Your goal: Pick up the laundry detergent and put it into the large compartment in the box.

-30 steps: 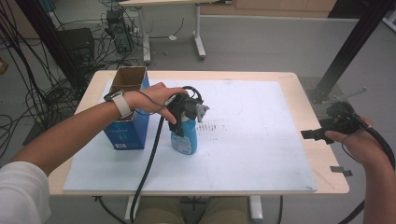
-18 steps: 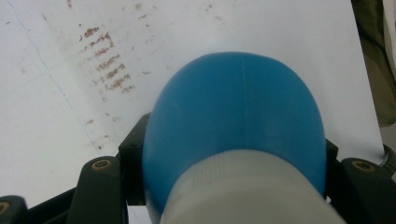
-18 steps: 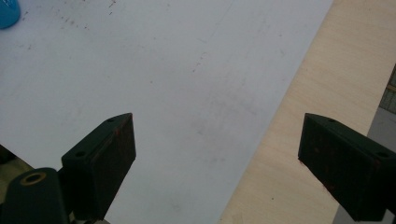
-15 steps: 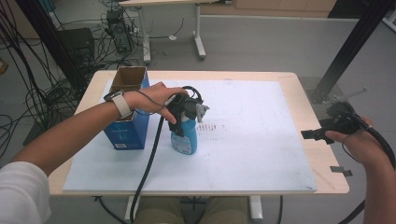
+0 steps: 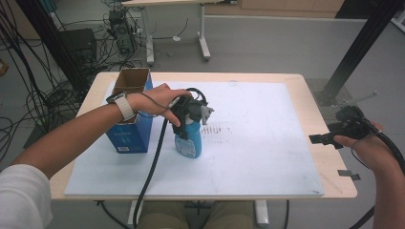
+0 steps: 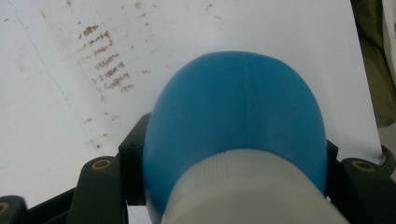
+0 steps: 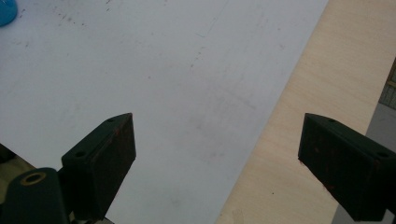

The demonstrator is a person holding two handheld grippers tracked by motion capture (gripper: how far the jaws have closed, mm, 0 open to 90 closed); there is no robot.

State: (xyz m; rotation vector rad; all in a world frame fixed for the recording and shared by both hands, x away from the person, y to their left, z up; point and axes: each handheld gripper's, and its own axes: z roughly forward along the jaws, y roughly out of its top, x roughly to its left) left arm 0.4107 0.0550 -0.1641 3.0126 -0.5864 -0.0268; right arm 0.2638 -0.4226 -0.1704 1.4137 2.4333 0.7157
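A blue bottle (image 5: pixel 187 141) with a white neck stands upright on the white mat (image 5: pixel 267 157) covering the tabletop (image 5: pixel 305 81), just beside an open-topped blue carton (image 5: pixel 130 125) at the mat's left. The left claw (image 5: pixel 190 114) comes down on the bottle from above and is clamped on it near the white neck; in the left gripper view the blue shoulder (image 6: pixel 236 116) bulges between the two black jaws, which press against its sides. The right claw (image 5: pixel 319 139) is held well apart from the bottle, over the tabletop's right edge, with its jaws spread wide and nothing between them, as the right gripper view shows over bare mat and wood. The step in hand appears to be a lift or transfer of the bottle, possibly toward the carton. To do it well, the grip should stay firm on the neck, the bottle should rise straight so that its base clears the mat before any sideways travel, and the trailing cable (image 5: pixel 152 167) should be kept off the carton's rim. The mat is scuffed, with a patch of brownish marks (image 5: pixel 216 130) just right of the bottle. Beyond the tabletop lie a grey floor, tangled cables at the left, a second table's legs, and a dark diagonal strut at the right.
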